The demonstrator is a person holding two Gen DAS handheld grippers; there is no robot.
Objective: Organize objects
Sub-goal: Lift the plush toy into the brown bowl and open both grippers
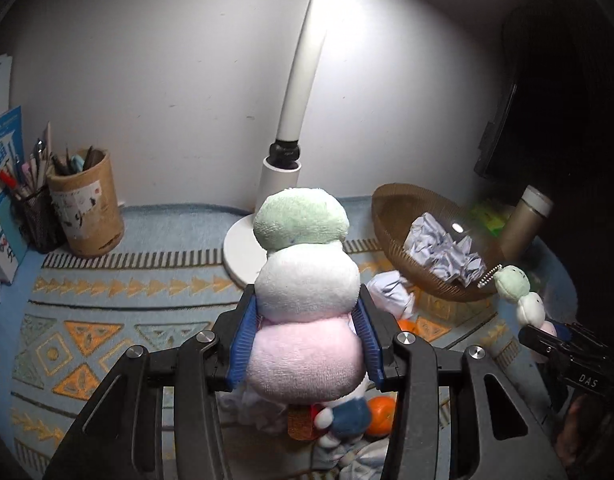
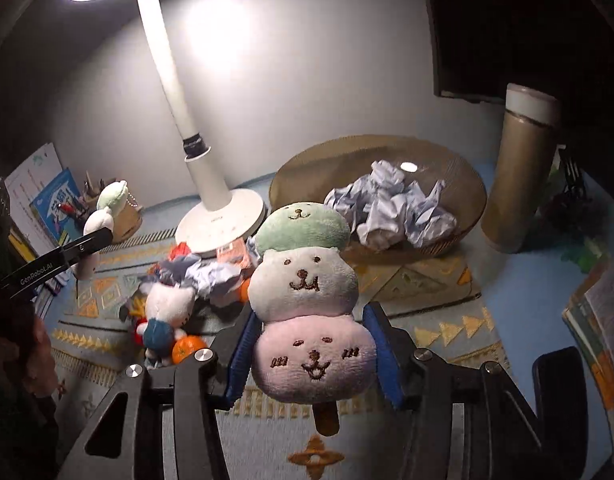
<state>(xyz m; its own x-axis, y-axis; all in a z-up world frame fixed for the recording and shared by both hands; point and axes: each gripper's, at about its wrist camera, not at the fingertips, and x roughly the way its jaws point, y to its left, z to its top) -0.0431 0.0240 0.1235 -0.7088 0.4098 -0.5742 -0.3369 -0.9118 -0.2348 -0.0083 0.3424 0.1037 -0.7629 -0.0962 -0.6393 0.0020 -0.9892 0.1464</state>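
Each gripper holds a dango plush of three stacked balls: green, white, pink. My left gripper [image 1: 307,344] is shut on the pink ball of one dango plush [image 1: 305,280], held above the mat, its back to the camera. My right gripper [image 2: 313,354] is shut on the pink ball of the other dango plush [image 2: 307,288], faces toward the camera, stick below. Each gripper with its plush also shows in the other view: the right [image 1: 547,328], the left [image 2: 87,240]. On the mat lie a white doll plush [image 2: 167,312], oranges [image 2: 187,348] and crumpled paper [image 2: 215,276].
A white desk lamp [image 2: 219,220] stands at the back centre. A brown woven basket [image 2: 473,200] holds crumpled paper balls. A tan thermos [image 2: 519,176] stands at the right, pen holders [image 1: 87,208] and books [image 1: 3,184] at the left, an open book [image 2: 599,320] at the far right.
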